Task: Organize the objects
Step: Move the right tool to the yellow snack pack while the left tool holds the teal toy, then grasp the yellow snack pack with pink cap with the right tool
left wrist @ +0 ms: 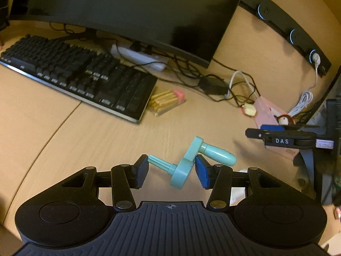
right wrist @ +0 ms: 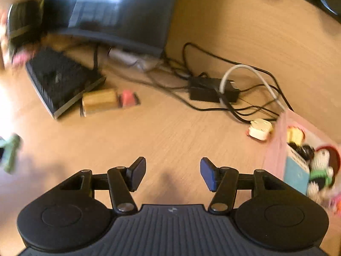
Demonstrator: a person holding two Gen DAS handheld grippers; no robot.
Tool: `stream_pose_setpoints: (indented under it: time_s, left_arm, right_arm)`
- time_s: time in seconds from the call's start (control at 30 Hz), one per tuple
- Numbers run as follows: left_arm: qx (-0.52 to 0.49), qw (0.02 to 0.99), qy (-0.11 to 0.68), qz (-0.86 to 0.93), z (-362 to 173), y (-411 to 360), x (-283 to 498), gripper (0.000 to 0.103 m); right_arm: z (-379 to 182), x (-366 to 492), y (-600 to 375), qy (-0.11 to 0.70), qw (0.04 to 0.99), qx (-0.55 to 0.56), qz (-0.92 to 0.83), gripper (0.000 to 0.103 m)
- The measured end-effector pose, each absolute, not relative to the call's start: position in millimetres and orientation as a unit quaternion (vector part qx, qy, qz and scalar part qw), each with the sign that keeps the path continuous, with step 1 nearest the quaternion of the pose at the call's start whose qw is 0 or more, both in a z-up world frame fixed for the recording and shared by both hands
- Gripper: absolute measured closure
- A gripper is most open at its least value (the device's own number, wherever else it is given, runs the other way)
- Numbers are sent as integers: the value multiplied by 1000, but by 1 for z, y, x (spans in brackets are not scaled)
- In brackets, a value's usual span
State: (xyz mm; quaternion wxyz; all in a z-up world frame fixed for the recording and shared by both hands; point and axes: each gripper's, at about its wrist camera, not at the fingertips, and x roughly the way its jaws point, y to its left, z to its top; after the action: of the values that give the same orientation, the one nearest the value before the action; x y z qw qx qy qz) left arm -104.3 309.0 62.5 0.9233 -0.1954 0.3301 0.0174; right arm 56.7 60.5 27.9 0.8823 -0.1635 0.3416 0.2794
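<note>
A dark monitor (left wrist: 127, 10) stands at the back of the wooden desk (left wrist: 64, 132), with a black keyboard (left wrist: 74, 70) in front of it and a tangle of black cables (left wrist: 191, 72) running to a power adapter (left wrist: 213, 85). Just beside the keyboard's near corner lies a clear pack of wooden sticks with a pink end (left wrist: 167, 101). The task's thing, a mint-green plastic crank handle (left wrist: 187, 162), sits between the fingers of the left gripper (left wrist: 171, 170): its ribbed shaft tip touches the left pad and its round hub rests against the blue right pad, so the claw looks clenched on it, though only loosely. The right gripper (right wrist: 173, 173) is released and holds nothing, hovering above bare desk (its side shows at the right edge of the left wrist view). The crank looks light, stiff and smooth, likely to pivot or slip; the flat arm between hub and grip would probably give a surer hold than shaft and hub
</note>
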Motion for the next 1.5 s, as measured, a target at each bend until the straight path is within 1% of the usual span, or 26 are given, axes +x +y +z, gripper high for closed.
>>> stream_pose_setpoints:
  time_s: [0.2, 0.37, 0.47, 0.63, 0.77, 0.87, 1.0, 1.13, 1.37, 1.5]
  left_arm:
    - [-182, 932, 314, 23, 74, 308, -111, 50]
    - [-187, 930, 313, 41, 76, 316, -139, 50]
    - [-183, 929, 317, 56, 76, 320, -155, 50]
    - [-190, 924, 319, 87, 78, 332, -180, 50]
    - [-208, 920, 318, 100, 75, 344, -186, 50]
    - [-218, 918, 320, 87, 73, 345, -175, 50]
    - [-212, 920, 324, 51, 71, 335, -151, 50]
    - [-207, 921, 331, 3, 69, 315, -120, 50]
    - [-190, 918, 342, -59, 67, 264, -68, 50]
    - [-175, 917, 349, -79, 69, 230, -44, 50]
  right_arm:
    - [33, 67, 87, 381, 866, -93, 309, 40]
    - [28, 99, 134, 415, 857, -19, 305, 40]
    - [20, 122, 166, 423, 858, 9, 291, 40]
    - [6, 155, 209, 415, 876, 0, 244, 40]
    - [-6, 167, 220, 423, 876, -16, 230, 40]
    - [-13, 162, 209, 437, 865, -21, 244, 40]
    - [-14, 129, 182, 423, 863, -69, 269, 40]
    - [-15, 97, 127, 417, 862, -89, 275, 40]
    - [-18, 51, 27, 361, 874, -230, 229, 39]
    - [-15, 37, -34, 379, 877, -220, 195, 39]
